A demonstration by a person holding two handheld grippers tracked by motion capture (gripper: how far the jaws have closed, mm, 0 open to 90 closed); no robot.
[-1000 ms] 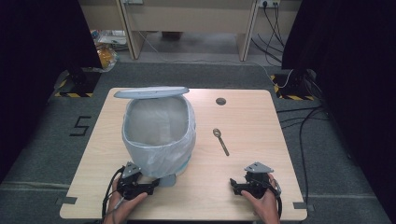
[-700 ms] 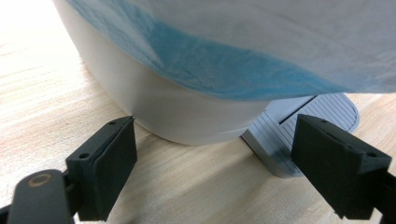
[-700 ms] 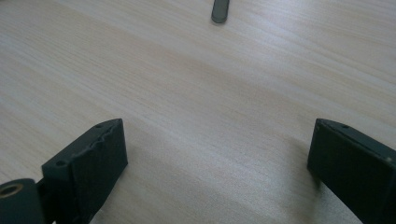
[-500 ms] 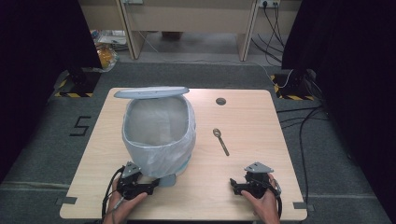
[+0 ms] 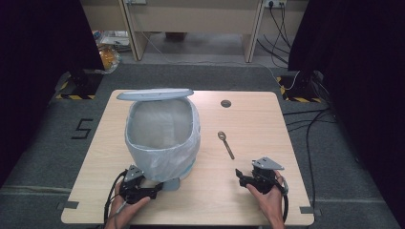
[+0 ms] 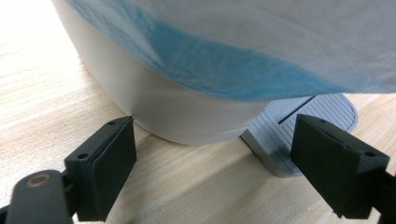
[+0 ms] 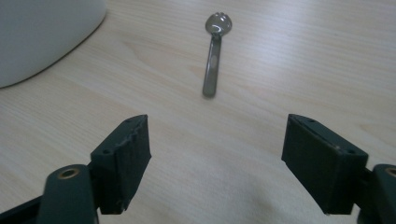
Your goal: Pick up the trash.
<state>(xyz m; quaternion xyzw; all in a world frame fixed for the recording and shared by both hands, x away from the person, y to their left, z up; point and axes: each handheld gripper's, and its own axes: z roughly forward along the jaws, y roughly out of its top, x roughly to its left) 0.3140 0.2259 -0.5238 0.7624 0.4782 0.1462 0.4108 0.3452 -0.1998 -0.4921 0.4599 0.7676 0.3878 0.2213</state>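
The left gripper (image 5: 155, 190), jaws apart and holding nothing, sits at the bin's (image 5: 162, 138) pedal (image 6: 299, 128); keep it pressing so the lid (image 5: 155, 94) stays up. The right gripper (image 5: 241, 176), jaws just closing on nothing (they remain wide), should advance to the spoon (image 7: 214, 51) lying ahead on the table (image 5: 248, 124), straddling its handle squarely.

High view: even overhead light on the counter (image 5: 248, 124), soft short shadows, but bg at both sides drops to near black. Pic is a bit soft overall, low res. Left gripper view: top-left corner blown out to white glare, the bin (image 6: 187, 107) up close is blurry. Right gripper view: spoon (image 7: 214, 51) bowl catches a small highlight (sharp enough), near jaws slightly out of focus.
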